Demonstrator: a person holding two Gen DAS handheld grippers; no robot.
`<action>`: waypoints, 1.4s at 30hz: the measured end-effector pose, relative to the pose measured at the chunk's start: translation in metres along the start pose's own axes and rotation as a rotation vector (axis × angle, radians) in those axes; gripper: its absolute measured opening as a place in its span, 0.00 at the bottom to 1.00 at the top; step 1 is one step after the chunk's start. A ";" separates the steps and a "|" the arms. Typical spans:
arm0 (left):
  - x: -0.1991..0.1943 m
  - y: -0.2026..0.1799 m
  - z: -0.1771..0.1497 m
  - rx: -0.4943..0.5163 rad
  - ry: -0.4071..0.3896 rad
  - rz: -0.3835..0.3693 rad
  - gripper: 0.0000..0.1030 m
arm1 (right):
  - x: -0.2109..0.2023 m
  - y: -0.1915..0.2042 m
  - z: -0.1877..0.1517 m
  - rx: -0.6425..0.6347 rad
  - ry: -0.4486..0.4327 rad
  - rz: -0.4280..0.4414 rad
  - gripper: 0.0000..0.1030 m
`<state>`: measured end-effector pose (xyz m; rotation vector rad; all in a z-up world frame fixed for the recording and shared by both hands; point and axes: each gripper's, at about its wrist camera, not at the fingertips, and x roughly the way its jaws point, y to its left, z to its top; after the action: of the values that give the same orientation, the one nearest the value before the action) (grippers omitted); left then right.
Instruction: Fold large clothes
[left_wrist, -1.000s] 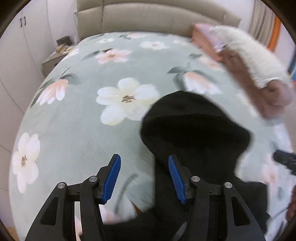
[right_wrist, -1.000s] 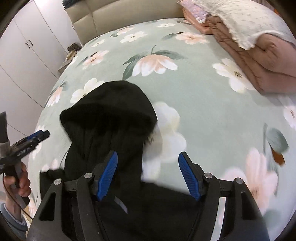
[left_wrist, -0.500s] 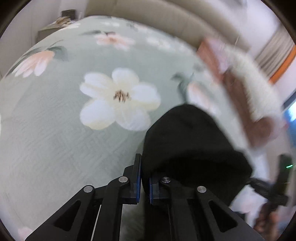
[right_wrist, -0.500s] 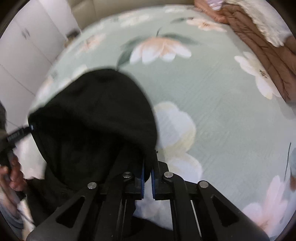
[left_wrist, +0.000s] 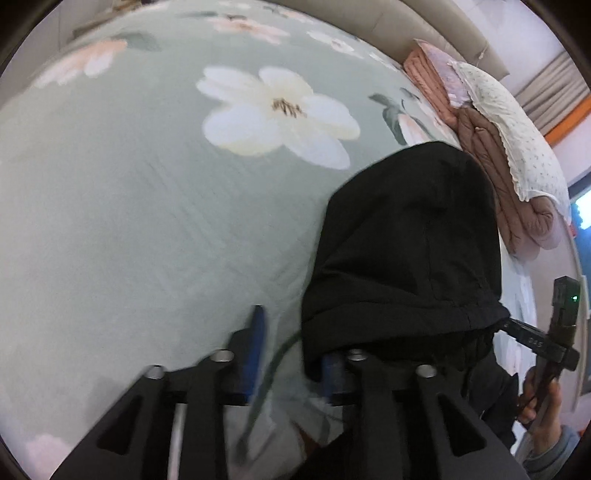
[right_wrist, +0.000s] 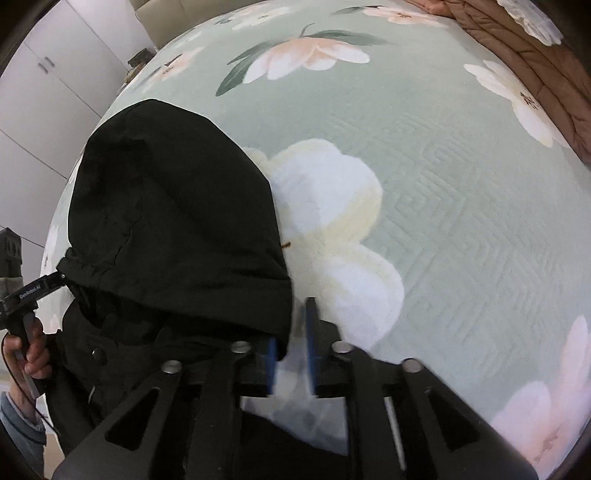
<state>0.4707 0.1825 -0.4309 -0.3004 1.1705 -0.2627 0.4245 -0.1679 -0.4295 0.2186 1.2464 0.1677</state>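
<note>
Left wrist view: the left gripper (left_wrist: 291, 354) fingers stand parted, the right pad under the hood (left_wrist: 406, 251) edge. The right gripper (right_wrist: 291, 347) fingers stand narrowly apart at the hood's right edge. The black jacket (right_wrist: 122, 354) lies on the floral bedspread (right_wrist: 461, 177).

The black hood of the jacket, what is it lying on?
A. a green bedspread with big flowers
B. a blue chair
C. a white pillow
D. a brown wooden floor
A: the black hood lies flat on the pale green bedspread printed with big white and pink flowers, spread wide around it in both wrist views.
</note>
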 end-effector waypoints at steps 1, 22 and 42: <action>-0.012 -0.002 -0.002 0.023 -0.012 0.002 0.34 | -0.008 0.001 -0.003 -0.021 -0.010 -0.011 0.35; 0.008 -0.060 0.018 0.147 0.008 -0.052 0.35 | 0.007 0.058 0.034 -0.228 -0.020 0.008 0.57; 0.012 -0.098 0.073 0.163 -0.153 -0.077 0.42 | 0.028 0.104 0.131 -0.271 -0.197 0.081 0.55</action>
<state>0.5387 0.0944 -0.3791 -0.2180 0.9811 -0.3937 0.5571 -0.0705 -0.3889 0.0491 1.0078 0.3737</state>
